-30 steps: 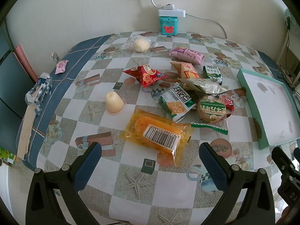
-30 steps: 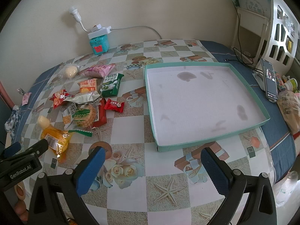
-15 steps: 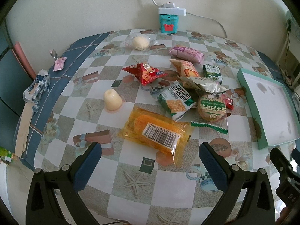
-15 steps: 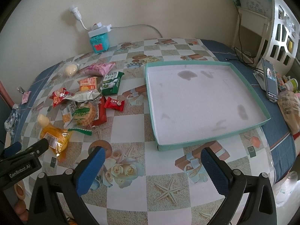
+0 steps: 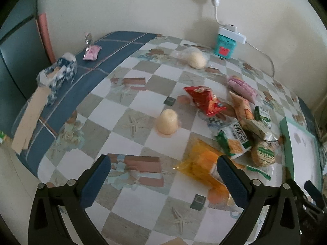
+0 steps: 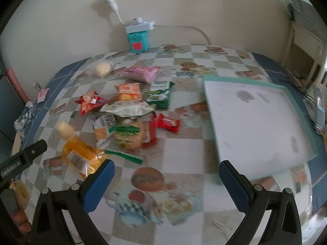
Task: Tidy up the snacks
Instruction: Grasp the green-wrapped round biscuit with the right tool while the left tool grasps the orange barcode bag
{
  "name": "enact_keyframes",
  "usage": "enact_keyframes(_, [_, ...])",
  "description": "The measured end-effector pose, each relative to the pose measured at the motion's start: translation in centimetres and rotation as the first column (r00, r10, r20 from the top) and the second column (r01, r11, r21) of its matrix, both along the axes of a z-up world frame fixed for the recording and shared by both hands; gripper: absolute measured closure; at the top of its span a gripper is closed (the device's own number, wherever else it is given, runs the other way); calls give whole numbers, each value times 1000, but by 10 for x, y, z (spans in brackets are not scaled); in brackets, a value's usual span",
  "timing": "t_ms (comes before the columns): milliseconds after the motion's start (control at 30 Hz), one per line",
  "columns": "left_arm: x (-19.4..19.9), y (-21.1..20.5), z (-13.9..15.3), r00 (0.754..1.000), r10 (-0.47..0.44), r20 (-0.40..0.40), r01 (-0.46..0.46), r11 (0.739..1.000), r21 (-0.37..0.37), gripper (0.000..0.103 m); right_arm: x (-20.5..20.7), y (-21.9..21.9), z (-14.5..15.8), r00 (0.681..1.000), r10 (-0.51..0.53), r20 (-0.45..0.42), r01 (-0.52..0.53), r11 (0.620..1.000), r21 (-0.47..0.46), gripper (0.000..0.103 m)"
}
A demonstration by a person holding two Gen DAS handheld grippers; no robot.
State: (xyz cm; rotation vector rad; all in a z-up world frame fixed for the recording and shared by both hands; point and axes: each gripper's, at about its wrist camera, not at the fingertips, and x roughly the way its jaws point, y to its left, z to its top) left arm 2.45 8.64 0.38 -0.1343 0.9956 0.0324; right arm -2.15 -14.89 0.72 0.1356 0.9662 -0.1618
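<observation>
Fingers spread wide on both sides, nothing between them: left gripper (image 5: 163,175) low in frame, right gripper (image 6: 166,175) likewise. Snacks piled centre-left in the right wrist view, orange packet (image 6: 80,156) nearest, red packet (image 6: 90,102) and pink bag (image 6: 143,73) farther up. Teal tray (image 6: 286,89) at right, bare inside. Apparently the opening step, nothing sorted yet. Next: bring the left gripper over the orange packet (image 5: 204,165), pinch it, carry it right into the tray.

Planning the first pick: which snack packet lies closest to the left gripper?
The yellow-orange packet with the barcode label, right beside the left gripper; its near end slips behind one finger, while the other packets lie farther back.
</observation>
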Motion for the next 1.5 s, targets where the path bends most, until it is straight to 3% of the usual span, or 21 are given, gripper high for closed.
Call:
enact_keyframes(100, [3,-2,-8,1000,-31,-3,30,998,-51,0,15,5,-7,1000,8,-15,-8,1000,6,0])
enact_keyframes(200, [7,-12,-16,998,-65,-9,64,997,-44,0,29,9,-13,999,26,-27,-26,1000,6,0])
enact_keyframes(433, [16,-8,-31,999,-48,-2,48,995,-93,0,54,14,-29,997,51,-57,-51,999,1,0])
enact_keyframes(567, [19,-2,-33,1000,-26,5,26,993,-111,0,64,19,-37,995,67,-74,-67,998,1,6])
enact_keyframes(700, [20,-10,-33,997,-70,-16,68,990,-123,0,71,22,-43,995,65,-82,-65,998,-4,14])
enact_keyframes(933, [17,-41,-39,987,-152,-45,150,988,-43,0,66,18,-41,993,102,-61,-100,994,39,43])
enact_keyframes(1300, [19,-69,-39,972,-224,-77,227,974,29,0,50,-9,-37,995,79,-62,-71,990,125,49])
enact_keyframes(1500, [18,-85,-48,946,-307,-102,316,944,92,0,38,-17,-32,996,77,-53,-68,986,151,49])
